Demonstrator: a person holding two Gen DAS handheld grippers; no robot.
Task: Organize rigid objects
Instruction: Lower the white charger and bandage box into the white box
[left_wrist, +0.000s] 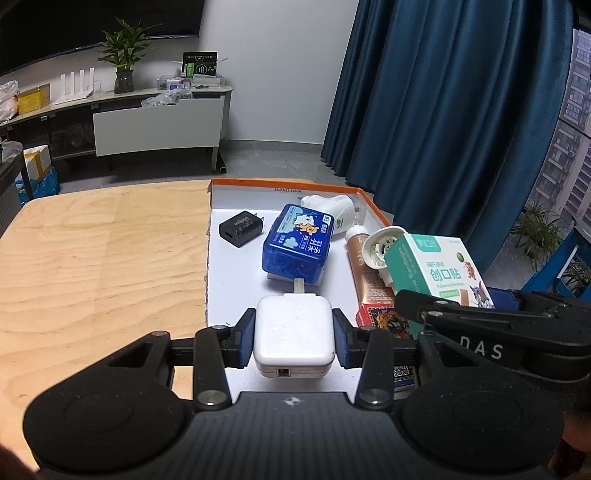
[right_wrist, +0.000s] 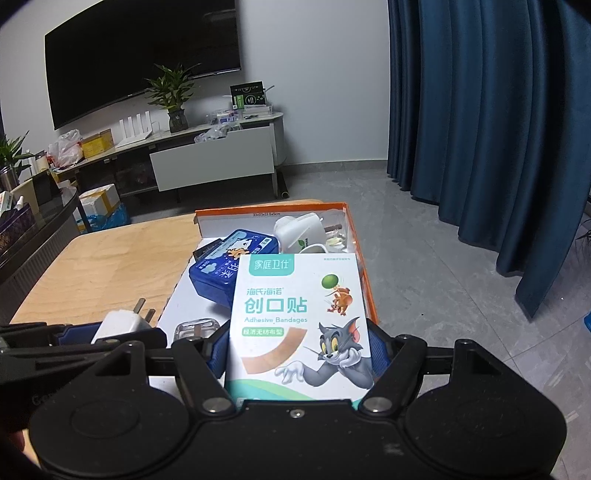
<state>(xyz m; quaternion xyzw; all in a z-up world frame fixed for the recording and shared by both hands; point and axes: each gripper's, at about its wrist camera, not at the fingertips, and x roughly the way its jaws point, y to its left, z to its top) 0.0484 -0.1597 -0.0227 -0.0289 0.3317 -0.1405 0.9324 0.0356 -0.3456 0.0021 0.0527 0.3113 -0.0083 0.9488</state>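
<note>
The left hand-held gripper (left_wrist: 294, 341) is pinched on a white charger (left_wrist: 294, 338), the blue pads (left_wrist: 246, 341) pressed against its two flat sides, its socket end turned back toward the camera and its plug end pointed forward. It is held low over the near end of the orange-rimmed box (left_wrist: 284, 183), just inside the edge that borders the bare wooden bench (left_wrist: 99, 258). The right hand-held gripper (right_wrist: 299, 350) is closed on a bandage carton (right_wrist: 295, 317), gripped by its narrow side edges with the printed face up and its long axis running forward along the fingers; it is carried over the right side of the same box, tilted above the things lying there.

Straight ahead of the charger a blue plastic case (left_wrist: 298, 243) lies across the box floor, with a black adapter (left_wrist: 241, 228) to its left and open white floor between them (judged the likeliest free spot). Right of the case are a copper tube (left_wrist: 369, 273) and a white plug-in device (left_wrist: 332, 206) at the far wall.

The coming move is judged to turn on this: free floor lies forward and left of the left gripper, which is the nearer one, while the carton's length has crowded ground under it.
</note>
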